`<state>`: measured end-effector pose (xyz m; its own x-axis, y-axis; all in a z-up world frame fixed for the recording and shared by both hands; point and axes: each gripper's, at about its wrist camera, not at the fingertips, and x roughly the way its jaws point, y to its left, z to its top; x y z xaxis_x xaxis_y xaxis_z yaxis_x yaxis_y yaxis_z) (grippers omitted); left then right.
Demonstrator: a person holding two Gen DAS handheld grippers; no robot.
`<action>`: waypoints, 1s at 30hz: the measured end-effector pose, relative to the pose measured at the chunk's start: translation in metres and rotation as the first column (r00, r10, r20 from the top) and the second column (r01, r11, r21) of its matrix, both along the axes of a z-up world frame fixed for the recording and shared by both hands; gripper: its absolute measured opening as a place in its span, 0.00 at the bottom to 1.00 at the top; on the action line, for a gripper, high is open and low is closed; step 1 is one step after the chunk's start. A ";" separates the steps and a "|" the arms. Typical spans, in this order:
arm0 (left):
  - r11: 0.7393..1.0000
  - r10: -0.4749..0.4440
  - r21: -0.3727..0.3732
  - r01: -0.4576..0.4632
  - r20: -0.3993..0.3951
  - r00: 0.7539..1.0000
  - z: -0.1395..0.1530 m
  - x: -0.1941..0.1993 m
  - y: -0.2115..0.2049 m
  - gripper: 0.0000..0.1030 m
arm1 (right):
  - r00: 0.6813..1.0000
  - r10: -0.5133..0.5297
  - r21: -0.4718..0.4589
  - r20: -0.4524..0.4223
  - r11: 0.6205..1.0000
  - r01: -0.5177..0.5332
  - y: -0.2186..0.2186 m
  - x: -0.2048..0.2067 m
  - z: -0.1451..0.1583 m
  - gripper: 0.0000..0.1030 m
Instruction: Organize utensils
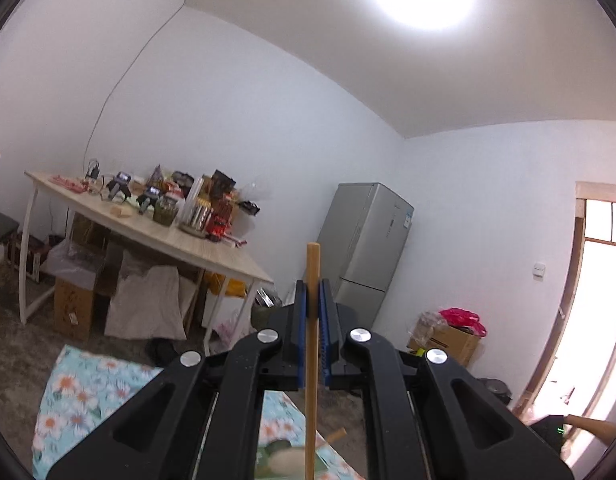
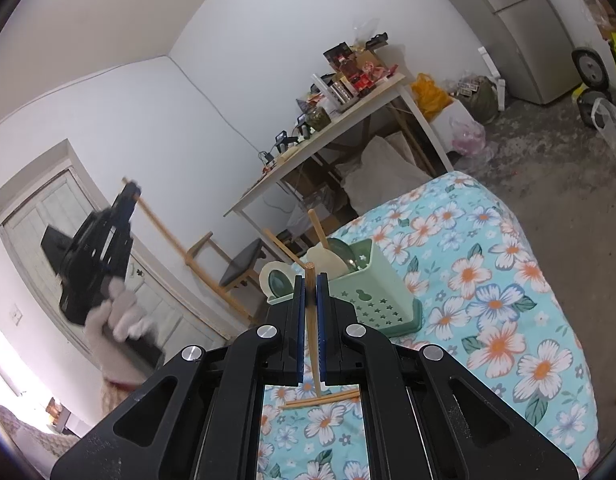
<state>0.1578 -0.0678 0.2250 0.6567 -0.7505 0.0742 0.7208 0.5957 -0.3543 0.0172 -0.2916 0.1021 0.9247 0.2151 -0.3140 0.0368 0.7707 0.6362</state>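
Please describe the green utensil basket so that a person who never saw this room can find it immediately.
Find the floral cloth that covers the near surface. At its far edge stands the basket, pale green plastic with star-shaped holes. It alone holds spoons and a wooden stick; loose chopsticks lie flat on the cloth nearer the camera.

We find no legible text, brand, number or sign in either view. The fridge (image 1: 364, 248) bears a small label (image 1: 407, 219) on its door, too small for us to read. The packages on the far table (image 1: 156, 236) show print we cannot make out.
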 end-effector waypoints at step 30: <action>0.971 0.190 0.171 -0.165 -0.142 0.971 -0.083 0.045 -0.040 0.58 | 0.997 -0.009 -0.138 0.078 0.990 0.019 0.005 0.004 0.054 0.03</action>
